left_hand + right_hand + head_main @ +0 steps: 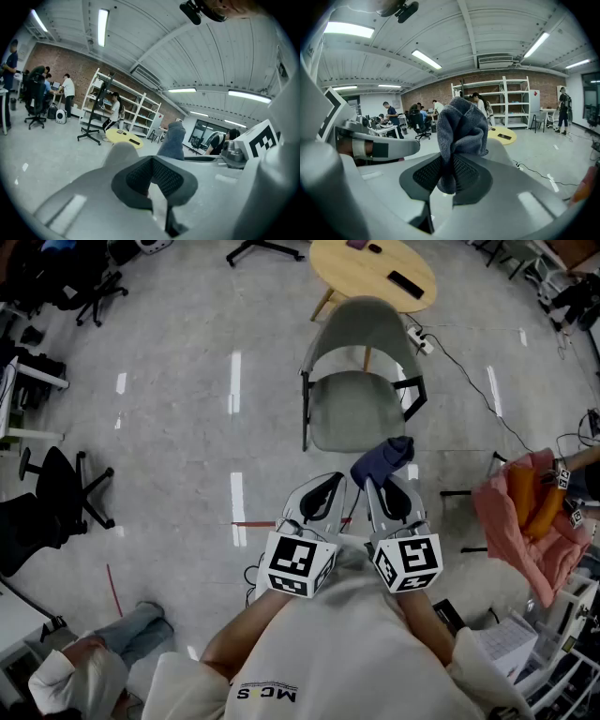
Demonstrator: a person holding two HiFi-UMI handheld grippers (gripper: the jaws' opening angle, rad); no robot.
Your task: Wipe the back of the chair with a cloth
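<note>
A pale grey-green chair (359,381) stands on the floor ahead of me, its curved back on the far side. My right gripper (383,486) is shut on a bunched dark blue cloth (383,459), held just short of the seat's front edge. In the right gripper view the cloth (459,125) rises from between the pads of that gripper (446,174). My left gripper (325,491) is beside it, shut and holding nothing. The left gripper view has its pads (140,180) together, with the cloth (172,140) at the right.
A round wooden table (373,273) with a few dark items stands behind the chair. A cable and power strip (422,341) lie to the right. A black office chair (56,493) is at the left, pink fabric (525,521) at the right, and a seated person (94,662) at the lower left.
</note>
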